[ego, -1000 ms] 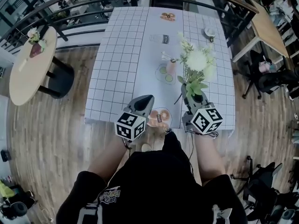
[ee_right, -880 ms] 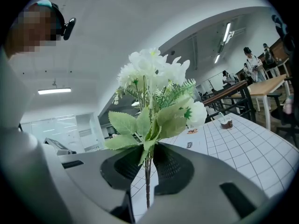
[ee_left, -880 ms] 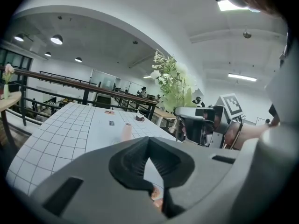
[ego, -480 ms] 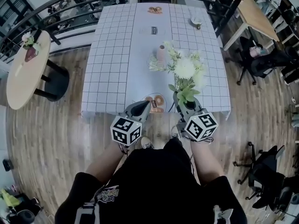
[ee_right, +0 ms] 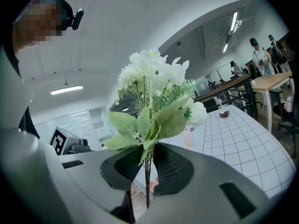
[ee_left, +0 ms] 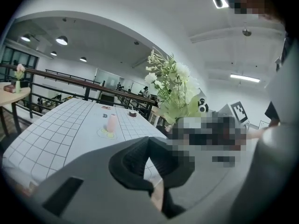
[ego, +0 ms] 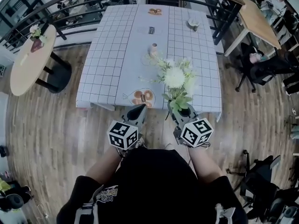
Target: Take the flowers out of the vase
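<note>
A bunch of white flowers (ego: 175, 78) with green leaves stands upright in my right gripper (ego: 180, 110), whose jaws are shut on the thin stems (ee_right: 147, 171) over the near edge of the table. The small pink vase (ego: 153, 49) stands on a coaster mid-table, well beyond the flowers and apart from them; it also shows in the right gripper view as vase (ee_right: 188, 136) and in the left gripper view as vase (ee_left: 111, 122). My left gripper (ego: 137, 111) is beside the right one, shut with nothing in it. The flowers (ee_left: 173, 94) rise to its right.
The table (ego: 112, 55) has a white grid cloth. A plate of doughnuts (ego: 143, 97) lies by its near edge, a cup (ego: 193, 23) and another plate (ego: 155, 11) at the far end. A round wooden table (ego: 28, 64) stands left, chairs and a desk (ego: 261, 17) right.
Both grippers and the flowers have drawn back from mid-table to the table's near edge. The vase stayed put and now lies farther from the flowers.
</note>
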Available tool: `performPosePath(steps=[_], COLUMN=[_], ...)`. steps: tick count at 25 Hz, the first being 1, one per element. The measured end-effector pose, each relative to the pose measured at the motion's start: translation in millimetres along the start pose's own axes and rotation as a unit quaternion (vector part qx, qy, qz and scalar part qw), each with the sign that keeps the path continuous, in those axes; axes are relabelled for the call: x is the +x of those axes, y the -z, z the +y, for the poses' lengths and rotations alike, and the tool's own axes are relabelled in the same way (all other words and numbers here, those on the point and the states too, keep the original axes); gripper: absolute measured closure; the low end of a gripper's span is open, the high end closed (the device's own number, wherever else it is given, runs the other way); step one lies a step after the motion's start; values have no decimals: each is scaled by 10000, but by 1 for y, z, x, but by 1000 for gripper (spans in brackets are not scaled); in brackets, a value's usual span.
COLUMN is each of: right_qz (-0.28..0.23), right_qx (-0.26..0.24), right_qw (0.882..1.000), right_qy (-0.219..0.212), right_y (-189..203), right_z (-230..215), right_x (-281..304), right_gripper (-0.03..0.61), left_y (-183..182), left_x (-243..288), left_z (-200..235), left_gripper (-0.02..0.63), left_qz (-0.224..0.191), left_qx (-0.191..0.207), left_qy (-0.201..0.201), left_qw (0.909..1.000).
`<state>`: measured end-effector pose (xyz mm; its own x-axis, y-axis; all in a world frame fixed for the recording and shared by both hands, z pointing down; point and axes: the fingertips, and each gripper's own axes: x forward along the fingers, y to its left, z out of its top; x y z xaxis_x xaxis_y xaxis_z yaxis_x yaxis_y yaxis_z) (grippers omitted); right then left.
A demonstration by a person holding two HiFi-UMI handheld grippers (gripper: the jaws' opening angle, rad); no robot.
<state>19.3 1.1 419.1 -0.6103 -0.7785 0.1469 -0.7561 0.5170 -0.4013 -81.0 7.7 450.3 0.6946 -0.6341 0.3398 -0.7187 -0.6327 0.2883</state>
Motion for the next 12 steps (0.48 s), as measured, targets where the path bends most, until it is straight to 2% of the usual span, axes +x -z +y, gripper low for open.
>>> performPosePath(steps=[12], right_qz=[119], right_qx=[64], right_qw=[9995], right_qy=[-297], right_y=[19], right_z=[-9], right_x=[-81], right_gripper=[509], left_y=[25], left_x=[8], left_z=[-80], left_gripper=[606], left_qz=[-70], left_qx=[-214], left_qy=[-235], left_qw=[9995])
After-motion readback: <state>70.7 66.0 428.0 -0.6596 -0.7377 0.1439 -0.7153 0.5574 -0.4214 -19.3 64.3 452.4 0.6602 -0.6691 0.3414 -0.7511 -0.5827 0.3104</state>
